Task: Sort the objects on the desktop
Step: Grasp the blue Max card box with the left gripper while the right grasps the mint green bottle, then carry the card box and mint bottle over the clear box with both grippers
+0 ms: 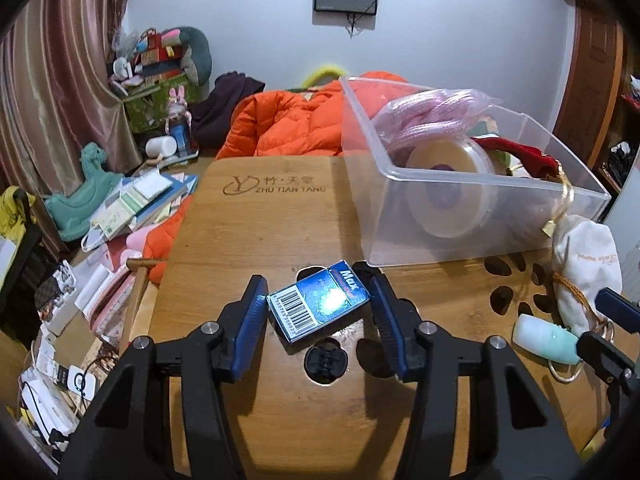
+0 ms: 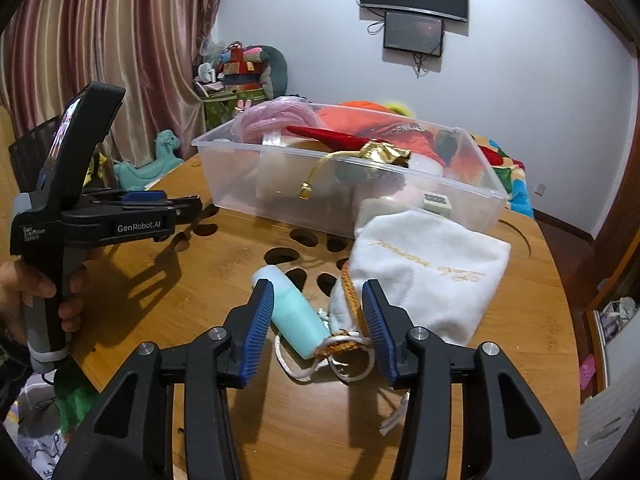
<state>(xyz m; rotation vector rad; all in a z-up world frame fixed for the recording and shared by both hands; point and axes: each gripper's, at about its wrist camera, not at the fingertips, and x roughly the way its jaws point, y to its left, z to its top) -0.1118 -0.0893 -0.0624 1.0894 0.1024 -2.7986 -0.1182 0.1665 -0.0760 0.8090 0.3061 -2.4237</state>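
A blue box (image 1: 318,302) with a barcode lies on the bamboo table (image 1: 260,232), between the fingers of my open left gripper (image 1: 318,292), touching the left pad. A clear plastic bin (image 1: 472,188) holds pink cord, a round tub and a red item. My right gripper (image 2: 318,300) is open around a mint-green bottle (image 2: 296,318) and the gold drawstring of a white pouch (image 2: 424,272). The right gripper also shows in the left wrist view (image 1: 600,320), beside the bottle (image 1: 544,338). The left gripper shows at the left of the right wrist view (image 2: 188,204).
The table has cut-out holes (image 1: 324,362) near its middle. An orange jacket (image 1: 296,124) lies behind the table. Books and boxes (image 1: 132,208) are piled at the left, past the table's edge. The bin (image 2: 352,176) stands at the far side of the table.
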